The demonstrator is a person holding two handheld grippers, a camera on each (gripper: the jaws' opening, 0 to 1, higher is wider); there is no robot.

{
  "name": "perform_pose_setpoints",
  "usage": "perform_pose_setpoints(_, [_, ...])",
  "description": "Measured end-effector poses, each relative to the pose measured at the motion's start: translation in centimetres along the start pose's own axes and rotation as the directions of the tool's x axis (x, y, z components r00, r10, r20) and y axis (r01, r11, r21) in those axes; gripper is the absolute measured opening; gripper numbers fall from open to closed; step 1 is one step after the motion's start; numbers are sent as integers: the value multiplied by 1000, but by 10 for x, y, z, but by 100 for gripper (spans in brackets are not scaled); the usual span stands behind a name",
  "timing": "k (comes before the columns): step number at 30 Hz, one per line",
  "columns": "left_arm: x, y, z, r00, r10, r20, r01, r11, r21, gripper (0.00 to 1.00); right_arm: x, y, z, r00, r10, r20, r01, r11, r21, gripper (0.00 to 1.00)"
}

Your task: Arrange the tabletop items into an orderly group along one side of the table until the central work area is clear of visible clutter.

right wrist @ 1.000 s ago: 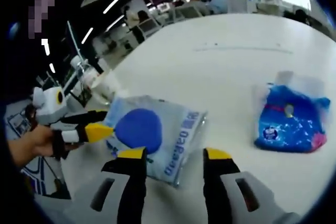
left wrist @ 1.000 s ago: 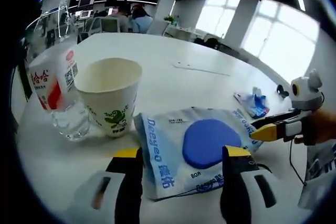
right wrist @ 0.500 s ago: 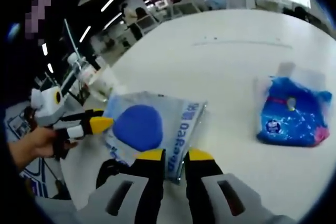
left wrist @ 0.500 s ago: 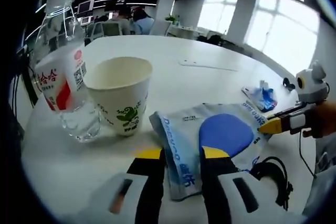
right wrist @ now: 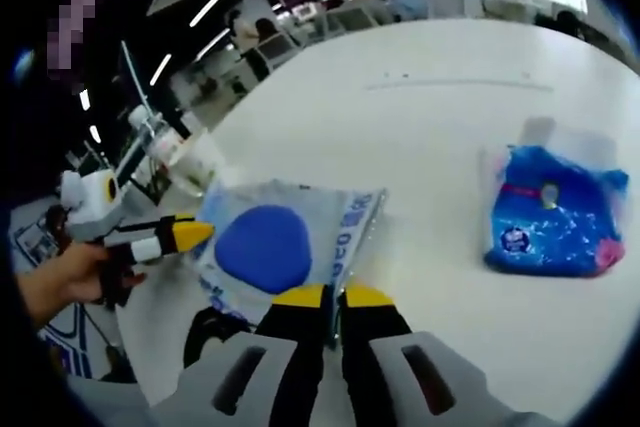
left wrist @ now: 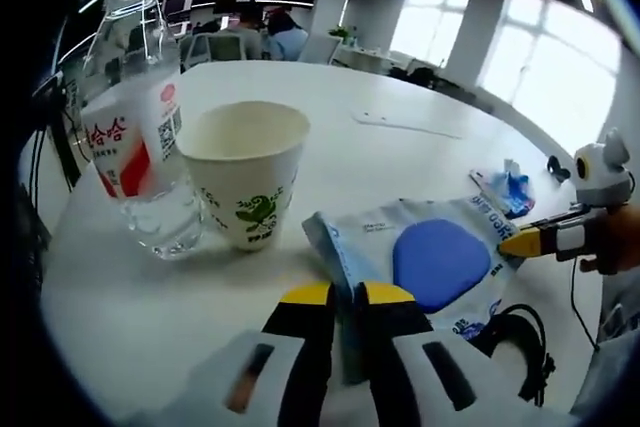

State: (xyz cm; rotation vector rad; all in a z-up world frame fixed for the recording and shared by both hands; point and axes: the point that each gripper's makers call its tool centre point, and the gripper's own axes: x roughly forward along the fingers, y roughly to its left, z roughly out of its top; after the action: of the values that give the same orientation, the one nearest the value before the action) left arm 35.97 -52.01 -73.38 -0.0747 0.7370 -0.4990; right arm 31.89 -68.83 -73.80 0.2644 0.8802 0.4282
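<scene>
- Midway at best, by the look of it — grouping begun, not finished.
- Already clustered at one edge of the desk (left wrist: pixel 330 152): clear water bottle (left wrist: pixel 135 162) with red-and-white label, standing upright, just beside a paper cup (left wrist: pixel 245 182).
- Gripped from both ends right now: the pale blue wipes pack (left wrist: pixel 420 262) with its round blue lid, lying flat near the cup.
- Left tongs (left wrist: pixel 345 302) pinched nearly closed on the pack's near edge; right tongs (right wrist: pixel 325 299) likewise clamped on the pack's opposite edge (right wrist: pixel 335 247).
- Left to do, judging from the layout — bring the pack in beside the cup, then fetch the bright blue packet (right wrist: pixel 555 217), lying well apart out in the open middle of the desk.
- Also loose: a black cable (left wrist: pixel 515 332) coiled by the pack.
- Containers: cup open-topped, inside pale and apparently empty; bottle capped, with water showing in its lower part.
</scene>
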Motion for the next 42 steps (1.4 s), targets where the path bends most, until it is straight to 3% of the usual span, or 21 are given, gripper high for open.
perform_pose_setpoints(6, [2,-10,11,1000,-18,14,19,999,-39,5,-7,-6,3,1000,-24,20,24,1000,-20,0])
perform_pose_setpoints(23, [23,-32,45,1000,-3,15,3,1000,3,2,-17,-30,37,997,-28,66,29,1000,-12,0])
perform_pose_setpoints(30, [35,-26,57,1000,17,12,-17,1000,8,2,-10,-35,44,998,-29,60,29,999,-14,0])
perform_pose_setpoints(42, [49,-14,55,996,89,5,-89,996,1,2,8,-42,48,998,-33,46,32,999,30,0])
